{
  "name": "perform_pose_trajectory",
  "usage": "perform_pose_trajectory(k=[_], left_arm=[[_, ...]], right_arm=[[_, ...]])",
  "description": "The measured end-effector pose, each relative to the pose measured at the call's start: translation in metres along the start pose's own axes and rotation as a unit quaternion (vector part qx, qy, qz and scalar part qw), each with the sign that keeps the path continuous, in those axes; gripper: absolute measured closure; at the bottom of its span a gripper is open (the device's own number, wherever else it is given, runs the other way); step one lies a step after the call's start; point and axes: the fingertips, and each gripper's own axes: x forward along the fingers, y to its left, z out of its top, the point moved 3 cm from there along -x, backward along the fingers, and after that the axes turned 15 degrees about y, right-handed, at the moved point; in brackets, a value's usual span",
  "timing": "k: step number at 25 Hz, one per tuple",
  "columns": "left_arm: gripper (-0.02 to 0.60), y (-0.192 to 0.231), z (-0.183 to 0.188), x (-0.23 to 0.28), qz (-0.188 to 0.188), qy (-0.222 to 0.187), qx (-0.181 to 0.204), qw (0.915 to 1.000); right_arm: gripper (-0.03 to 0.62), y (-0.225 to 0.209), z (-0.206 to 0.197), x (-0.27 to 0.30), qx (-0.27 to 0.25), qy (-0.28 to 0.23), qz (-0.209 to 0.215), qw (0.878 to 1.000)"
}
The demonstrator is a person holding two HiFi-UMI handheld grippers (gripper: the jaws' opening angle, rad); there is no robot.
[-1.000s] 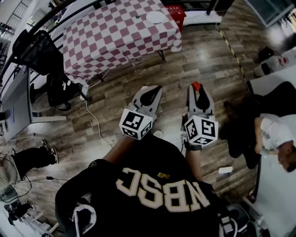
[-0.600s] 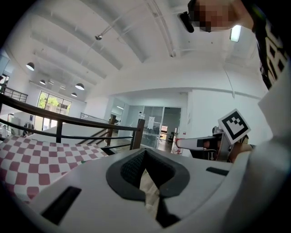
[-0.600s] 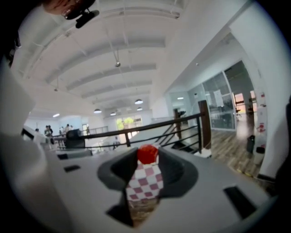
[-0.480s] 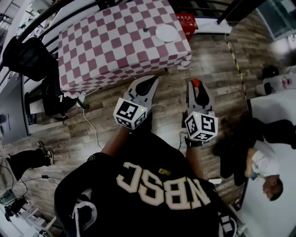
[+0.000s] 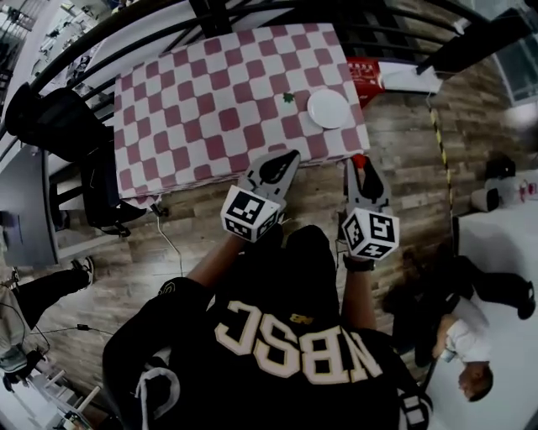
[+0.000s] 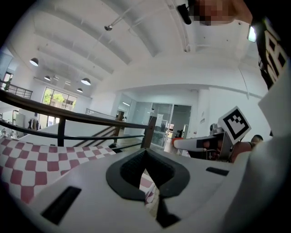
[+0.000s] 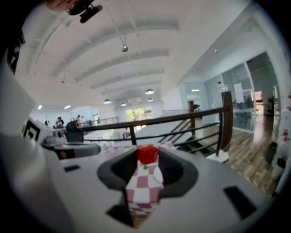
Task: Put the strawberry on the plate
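Observation:
A red strawberry (image 5: 359, 159) sits pinched at the tips of my right gripper (image 5: 360, 163), which is shut on it; the right gripper view shows the strawberry (image 7: 147, 154) between the jaws. The white plate (image 5: 328, 108) lies on the right end of the checkered table (image 5: 210, 101), beyond both grippers, with a small green bit (image 5: 288, 97) beside it. That plate (image 7: 158, 174) also peeks through the jaw gap. My left gripper (image 5: 284, 158) is held level at the table's near edge, shut with nothing in it (image 6: 145, 154). Both grippers hang over the wooden floor in front of the person's chest.
A black railing (image 5: 252, 10) runs behind the table. A red crate (image 5: 366, 70) stands on the floor at the table's right end. A black chair with a bag (image 5: 46, 117) is at the left. A person (image 5: 466, 336) is at the lower right, and someone's legs (image 5: 50, 285) at the left.
The table and plate have come much closer in the head view as the person walks toward them. Both grippers keep the same pose, the strawberry still held in the right one.

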Motion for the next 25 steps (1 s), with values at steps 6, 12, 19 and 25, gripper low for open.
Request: perform_pose_trajectory(k=[6, 12, 19, 25], left_arm=[[0.569, 0.026, -0.034, 0.055, -0.001, 0.071, 0.003, 0.9975], [0.569, 0.041, -0.076, 0.122, -0.019, 0.176, 0.017, 0.9841], [0.569, 0.063, -0.103, 0.197, -0.034, 0.259, 0.043, 0.9644], [0.569, 0.08, -0.122, 0.23, -0.023, 0.289, 0.043, 0.9561]], right_arm=[[0.448, -0.043, -0.03, 0.064, -0.022, 0.088, 0.016, 0.996], [0.448, -0.096, -0.06, 0.127, -0.126, 0.192, 0.053, 0.972], [0.448, -0.147, -0.076, 0.212, -0.265, 0.27, 0.089, 0.921], [0.448, -0.14, -0.091, 0.27, -0.309, 0.282, 0.142, 0.897]])
